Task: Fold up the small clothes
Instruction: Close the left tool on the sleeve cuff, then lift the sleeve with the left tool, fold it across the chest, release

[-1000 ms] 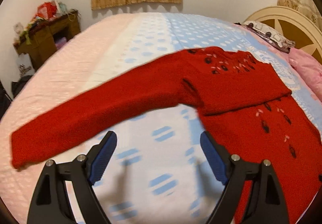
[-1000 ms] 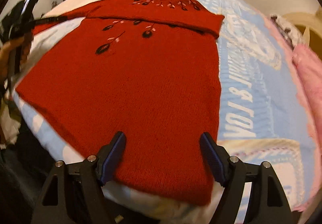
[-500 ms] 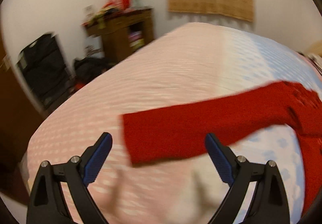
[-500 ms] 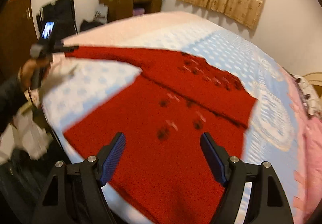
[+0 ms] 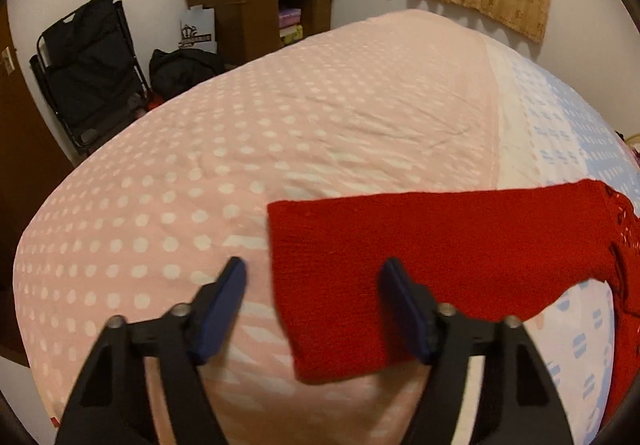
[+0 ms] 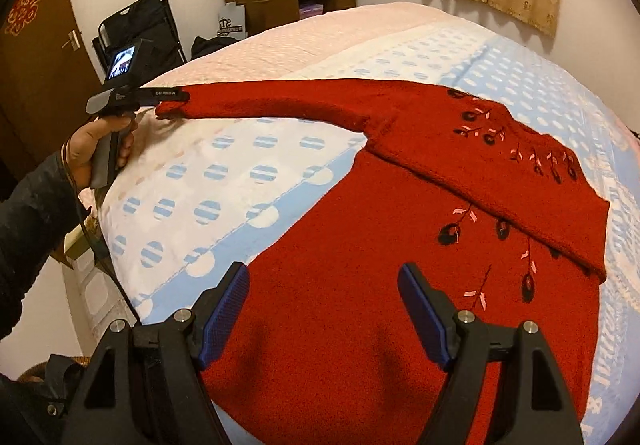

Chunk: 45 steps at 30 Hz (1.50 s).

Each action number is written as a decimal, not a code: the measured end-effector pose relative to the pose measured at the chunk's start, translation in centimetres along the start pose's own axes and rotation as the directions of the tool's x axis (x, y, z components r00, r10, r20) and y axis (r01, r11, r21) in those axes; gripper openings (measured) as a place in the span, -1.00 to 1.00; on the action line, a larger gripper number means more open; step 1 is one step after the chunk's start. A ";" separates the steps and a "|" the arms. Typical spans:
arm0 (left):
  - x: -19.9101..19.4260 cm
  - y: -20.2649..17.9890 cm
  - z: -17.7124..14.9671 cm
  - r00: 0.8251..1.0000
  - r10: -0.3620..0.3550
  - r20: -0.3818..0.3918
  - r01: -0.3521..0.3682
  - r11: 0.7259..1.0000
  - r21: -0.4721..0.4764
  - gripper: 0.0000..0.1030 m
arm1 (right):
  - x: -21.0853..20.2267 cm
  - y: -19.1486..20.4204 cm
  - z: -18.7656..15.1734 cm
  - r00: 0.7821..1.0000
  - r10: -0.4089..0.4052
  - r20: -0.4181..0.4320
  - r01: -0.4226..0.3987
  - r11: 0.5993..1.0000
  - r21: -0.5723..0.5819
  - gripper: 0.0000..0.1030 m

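- Sweater (image 6: 384,285) lies flat on the bed (image 5: 320,117); its hem is hidden behind the right gripper (image 6: 323,311), whose fingers stand apart above the body.
- Its sleeve (image 5: 420,265) stretches straight sideways, cuff between the left gripper's (image 5: 314,305) spread fingers; contact is unclear.

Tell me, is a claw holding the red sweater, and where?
Neither. The left claw is open around the sleeve cuff, not pinching it. The right claw is open above the sweater body.
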State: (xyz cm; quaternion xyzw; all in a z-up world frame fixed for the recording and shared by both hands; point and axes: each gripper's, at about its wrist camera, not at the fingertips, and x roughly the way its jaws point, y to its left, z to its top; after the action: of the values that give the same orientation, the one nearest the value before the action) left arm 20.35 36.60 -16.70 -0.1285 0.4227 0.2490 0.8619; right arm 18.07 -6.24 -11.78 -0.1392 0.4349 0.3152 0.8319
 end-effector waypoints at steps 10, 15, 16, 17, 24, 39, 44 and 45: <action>-3.8 -1.0 1.6 0.991 -0.123 0.049 0.121 0.991 0.048 -0.74 | -0.4 -0.2 -0.7 1.000 0.008 0.014 -0.008 1.000 0.015 0.50; -6.5 -2.3 2.9 0.973 -0.216 0.077 0.213 0.976 0.038 -0.74 | -1.2 -0.5 -0.9 0.999 0.003 0.033 -0.004 1.000 0.017 0.50; -7.0 -2.7 3.1 0.970 -0.230 0.080 0.227 0.973 0.041 -0.74 | -1.4 -0.6 -1.0 0.999 0.003 0.036 -0.003 1.000 0.021 0.50; -7.4 -3.2 3.4 0.966 -0.247 0.082 0.244 0.969 0.045 -0.74 | -1.6 -0.8 -1.0 0.999 0.002 0.041 -0.004 1.000 0.026 0.50; -11.5 -7.9 4.8 0.931 -0.345 0.119 0.333 0.936 0.110 -0.75 | -3.0 -2.2 -1.7 0.998 -0.029 0.062 0.026 0.999 0.045 0.50; -18.4 -18.2 8.7 0.844 -0.512 0.159 0.474 0.852 0.223 -0.75 | -4.5 -5.7 -4.7 0.995 -0.044 0.089 0.032 0.992 0.124 0.50; -19.8 -22.5 8.6 0.810 -0.570 0.138 0.522 0.808 0.273 -0.75 | -5.0 -6.6 -5.4 0.994 -0.042 0.100 0.027 0.989 0.143 0.51; -20.1 -23.3 8.5 0.804 -0.579 0.135 0.530 0.800 0.280 -0.75 | -5.1 -6.9 -5.5 0.994 -0.042 0.101 0.026 0.989 0.149 0.50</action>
State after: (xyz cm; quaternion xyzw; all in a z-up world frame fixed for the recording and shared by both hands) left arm 28.08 14.23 4.62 -0.1195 0.2968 -0.0537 0.9459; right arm 16.86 -16.30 -11.18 -0.0683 0.4107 0.2748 0.8667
